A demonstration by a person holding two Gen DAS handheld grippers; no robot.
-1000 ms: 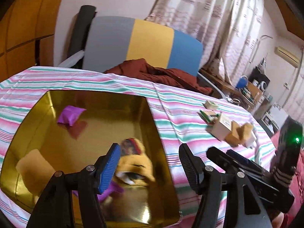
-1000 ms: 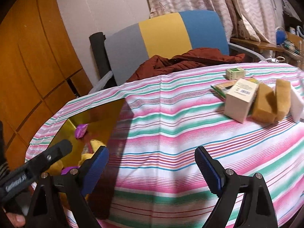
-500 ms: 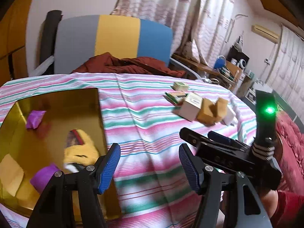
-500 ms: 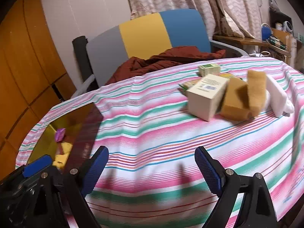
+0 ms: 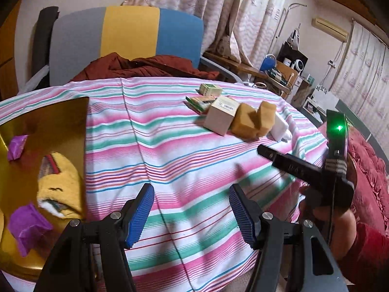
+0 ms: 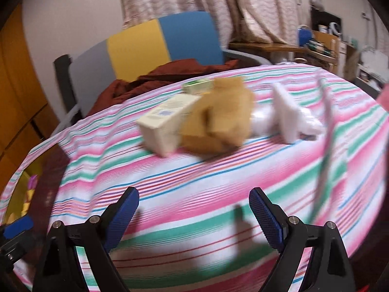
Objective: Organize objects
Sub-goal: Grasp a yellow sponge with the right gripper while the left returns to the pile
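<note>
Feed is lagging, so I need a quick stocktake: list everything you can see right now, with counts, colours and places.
tablecloth: 1, pink, green and white stripes, over the table
gold tray: 1, left edge
purple packets: 2, in tray
yellow cloth item: 1, in tray
cream box: 1, far right of cloth
tan sponges: 2, beside box
white block: 1, right of sponges
small green boxes: 2, behind cream box
chair: 1, grey, yellow, blue, behind table
maroon cloth: 1, on chair
left gripper: open, empty
right gripper: open, empty

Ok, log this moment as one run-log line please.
left tongs: open, empty | right tongs: open, empty | gold metal tray: yellow plush toy inside | tan sponge blocks: on striped tablecloth
</note>
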